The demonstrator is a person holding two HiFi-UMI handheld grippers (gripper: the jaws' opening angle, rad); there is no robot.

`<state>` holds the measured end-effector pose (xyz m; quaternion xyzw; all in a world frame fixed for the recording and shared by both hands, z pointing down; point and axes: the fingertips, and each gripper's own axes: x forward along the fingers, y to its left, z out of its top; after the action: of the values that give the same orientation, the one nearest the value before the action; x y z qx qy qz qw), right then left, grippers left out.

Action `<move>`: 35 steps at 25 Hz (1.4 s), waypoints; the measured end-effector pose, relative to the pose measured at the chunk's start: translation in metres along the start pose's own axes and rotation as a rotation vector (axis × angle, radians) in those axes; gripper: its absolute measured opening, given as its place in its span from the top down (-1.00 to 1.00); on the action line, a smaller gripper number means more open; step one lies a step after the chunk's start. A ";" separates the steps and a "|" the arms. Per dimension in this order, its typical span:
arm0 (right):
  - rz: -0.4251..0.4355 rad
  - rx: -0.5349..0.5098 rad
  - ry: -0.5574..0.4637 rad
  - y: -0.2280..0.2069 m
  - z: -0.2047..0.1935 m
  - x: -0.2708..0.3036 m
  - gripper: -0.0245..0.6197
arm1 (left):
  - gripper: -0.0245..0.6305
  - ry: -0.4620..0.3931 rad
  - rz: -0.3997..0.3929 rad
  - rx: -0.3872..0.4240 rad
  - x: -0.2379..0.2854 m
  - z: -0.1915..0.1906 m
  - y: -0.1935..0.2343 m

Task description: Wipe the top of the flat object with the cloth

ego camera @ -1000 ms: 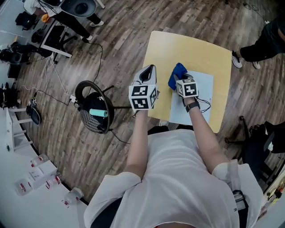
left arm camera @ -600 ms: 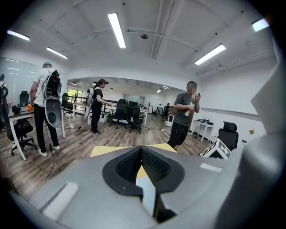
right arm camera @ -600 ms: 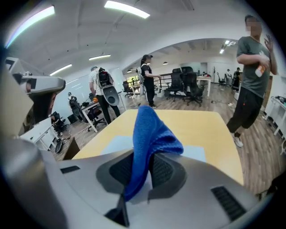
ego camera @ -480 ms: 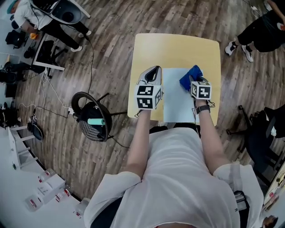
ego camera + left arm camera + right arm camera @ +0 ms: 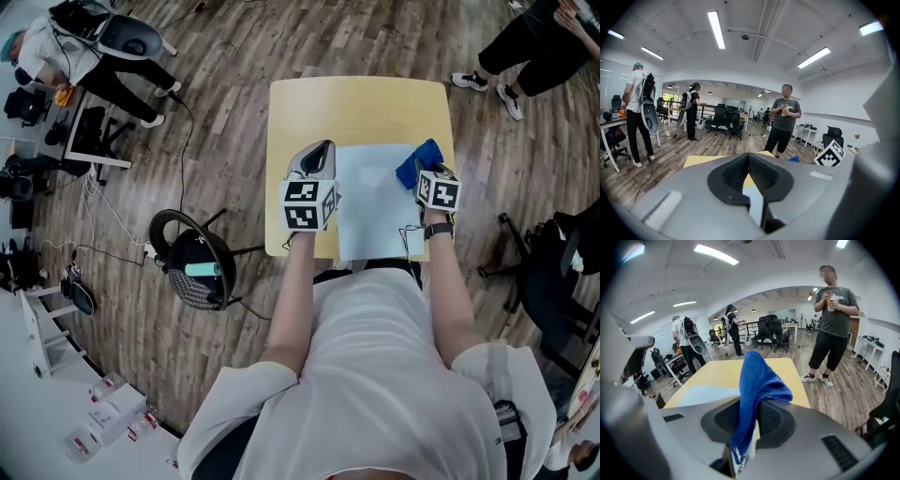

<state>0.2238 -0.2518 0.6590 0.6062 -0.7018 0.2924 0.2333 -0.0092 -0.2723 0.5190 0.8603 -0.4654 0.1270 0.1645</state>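
A pale flat sheet (image 5: pixel 375 211) lies on the yellow table (image 5: pixel 356 108). My right gripper (image 5: pixel 424 171) is shut on a blue cloth (image 5: pixel 418 161) at the sheet's far right edge. In the right gripper view the cloth (image 5: pixel 757 380) stands up out of the clamped jaws, with the sheet (image 5: pixel 701 394) to the left below. My left gripper (image 5: pixel 319 152) rests at the sheet's left edge. Its jaws are shut with nothing between them in the left gripper view (image 5: pixel 749 164), and a strip of the sheet (image 5: pixel 757 206) shows beneath them.
A black round chair base (image 5: pixel 195 255) with cables stands on the wood floor left of the table. A person (image 5: pixel 832 310) stands beyond the table's far right corner. Another black chair (image 5: pixel 553 281) is at the right.
My right gripper has carried the blue cloth across the sheet from its far left corner to its far right edge. The left gripper has stayed at the sheet's left edge.
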 end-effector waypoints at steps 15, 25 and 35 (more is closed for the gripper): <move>0.420 -0.115 -0.051 0.214 0.033 0.003 0.72 | 0.89 -0.039 0.131 -0.050 -0.048 -0.003 0.055; 0.444 -0.196 0.076 0.251 -0.023 0.033 0.72 | 0.89 -0.055 0.185 -0.070 -0.071 -0.005 0.075; 0.283 -0.077 0.052 0.149 -0.021 0.023 0.72 | 0.89 -0.040 0.123 -0.050 -0.052 -0.005 0.052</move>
<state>0.0725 -0.2395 0.6711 0.4841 -0.7846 0.3110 0.2309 -0.0810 -0.2571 0.5132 0.8282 -0.5235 0.1082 0.1683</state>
